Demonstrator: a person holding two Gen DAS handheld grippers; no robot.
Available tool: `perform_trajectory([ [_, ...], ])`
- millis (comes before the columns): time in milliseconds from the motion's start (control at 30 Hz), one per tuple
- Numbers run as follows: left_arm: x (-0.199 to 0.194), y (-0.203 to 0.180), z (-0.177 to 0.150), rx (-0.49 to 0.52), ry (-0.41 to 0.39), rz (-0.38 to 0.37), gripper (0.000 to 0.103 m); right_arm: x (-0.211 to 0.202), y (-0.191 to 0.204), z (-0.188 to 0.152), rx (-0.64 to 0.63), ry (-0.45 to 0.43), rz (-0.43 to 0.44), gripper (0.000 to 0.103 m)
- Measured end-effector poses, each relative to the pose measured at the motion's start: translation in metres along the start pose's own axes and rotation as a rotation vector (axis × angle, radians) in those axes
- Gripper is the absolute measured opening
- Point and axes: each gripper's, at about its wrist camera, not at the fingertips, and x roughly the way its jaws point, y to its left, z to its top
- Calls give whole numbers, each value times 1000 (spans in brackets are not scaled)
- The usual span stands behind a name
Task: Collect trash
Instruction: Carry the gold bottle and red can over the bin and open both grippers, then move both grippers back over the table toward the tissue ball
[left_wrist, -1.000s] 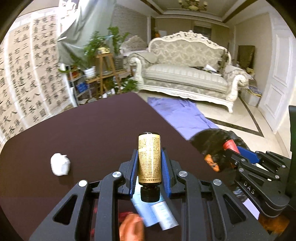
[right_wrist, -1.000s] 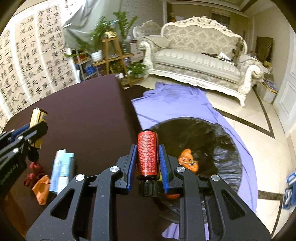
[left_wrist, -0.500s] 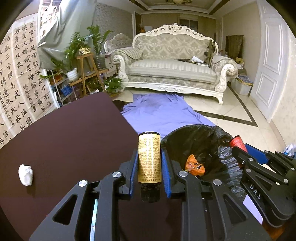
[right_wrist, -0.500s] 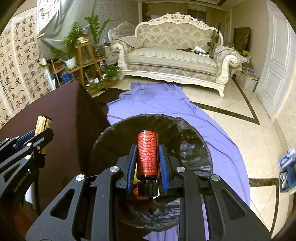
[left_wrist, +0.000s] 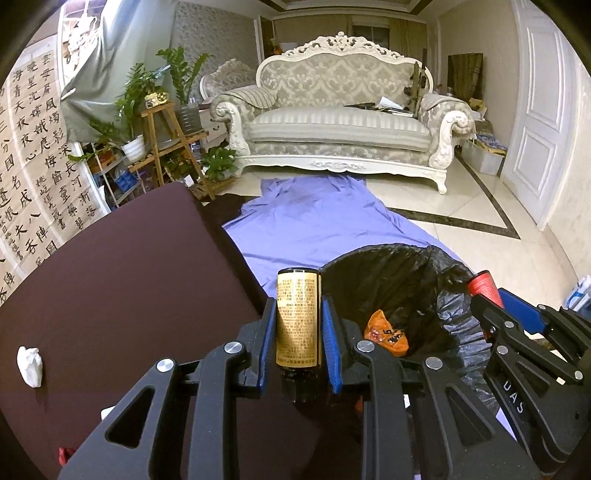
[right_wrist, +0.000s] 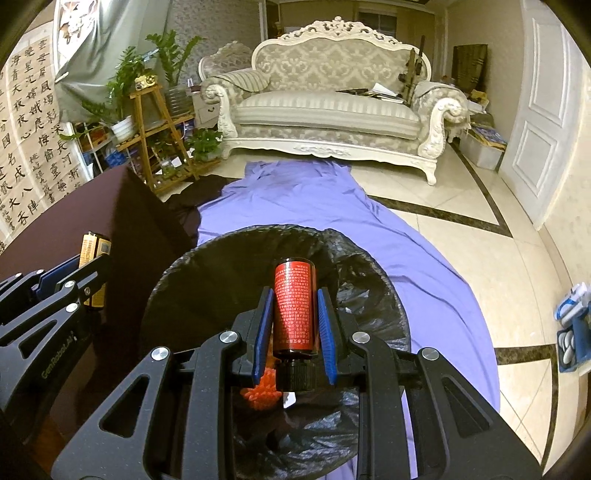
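Observation:
My left gripper (left_wrist: 298, 317) is shut on a gold-labelled bottle (left_wrist: 298, 317), held over the table's right edge beside the bin. My right gripper (right_wrist: 294, 317) is shut on a red-labelled bottle (right_wrist: 294, 310), held right over the black-bagged trash bin (right_wrist: 207, 280). The bin also shows in the left wrist view (left_wrist: 399, 280), with an orange wrapper (left_wrist: 386, 332) inside it. The red bottle (left_wrist: 484, 286) and the right gripper show at the right of the left wrist view. The gold bottle (right_wrist: 92, 273) shows at the left of the right wrist view.
A crumpled white paper ball (left_wrist: 29, 363) lies on the dark brown table (left_wrist: 129, 280) at the left. A purple cloth (left_wrist: 317, 218) covers the floor under the bin. A white sofa (left_wrist: 340, 125) and a plant stand (left_wrist: 162, 147) stand behind.
Both grippers have moved right, away from the table and toward the bin, each still holding its bottle. The right gripper now hangs over the bin's opening.

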Motion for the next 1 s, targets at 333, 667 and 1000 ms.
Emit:
perform_trajectory([
  [333, 10, -9, 5, 24, 32, -16, 35, 9, -7, 2, 23, 5, -12, 25],
  [667, 9, -8, 8, 15, 24, -6, 66, 6, -11, 4, 35, -4, -27, 35],
  [1000, -11, 13, 5, -25, 17, 26, 68, -5, 5, 5, 9, -14, -1, 41],
])
